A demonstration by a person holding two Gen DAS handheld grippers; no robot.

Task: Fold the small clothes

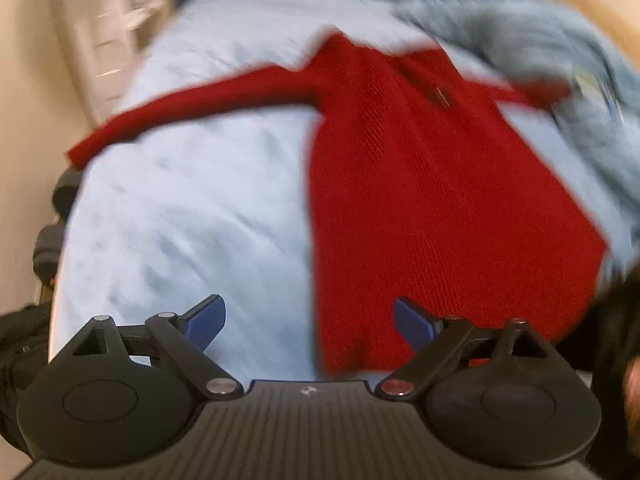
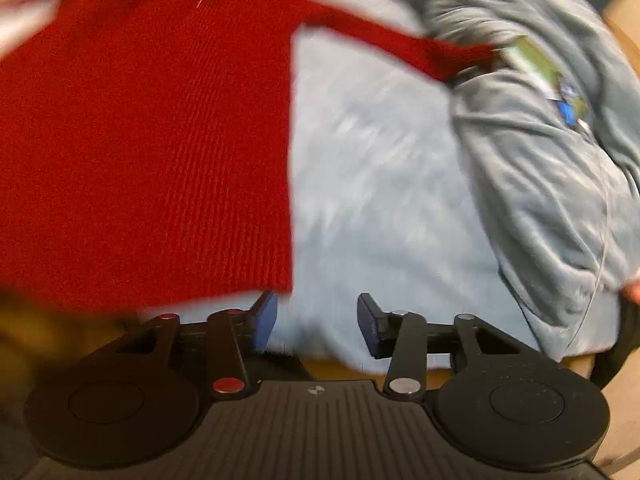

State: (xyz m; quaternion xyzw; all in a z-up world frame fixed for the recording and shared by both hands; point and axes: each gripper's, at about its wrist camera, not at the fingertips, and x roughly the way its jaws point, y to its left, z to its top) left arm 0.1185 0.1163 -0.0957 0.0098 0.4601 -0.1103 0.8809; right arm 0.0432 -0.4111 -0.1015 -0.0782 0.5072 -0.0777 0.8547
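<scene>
A small red knit sweater [image 1: 432, 184] lies flat on a light blue bed sheet [image 1: 192, 208], sleeves spread to both sides. Its left sleeve [image 1: 188, 108] reaches toward the bed's left edge. My left gripper [image 1: 308, 320] is open and empty, above the sweater's bottom hem near its left corner. In the right wrist view the sweater [image 2: 152, 152] fills the left half and its right sleeve [image 2: 400, 40] runs to a grey garment. My right gripper [image 2: 316, 320] is open and empty, just off the sweater's bottom right corner. Both views are motion-blurred.
A crumpled grey-blue garment [image 2: 540, 128] with a printed patch lies along the right side of the bed [image 1: 560, 60]. A pale drawer unit [image 1: 116, 28] stands beyond the bed's left edge. Dark objects [image 1: 52, 240] sit by the bed's left side.
</scene>
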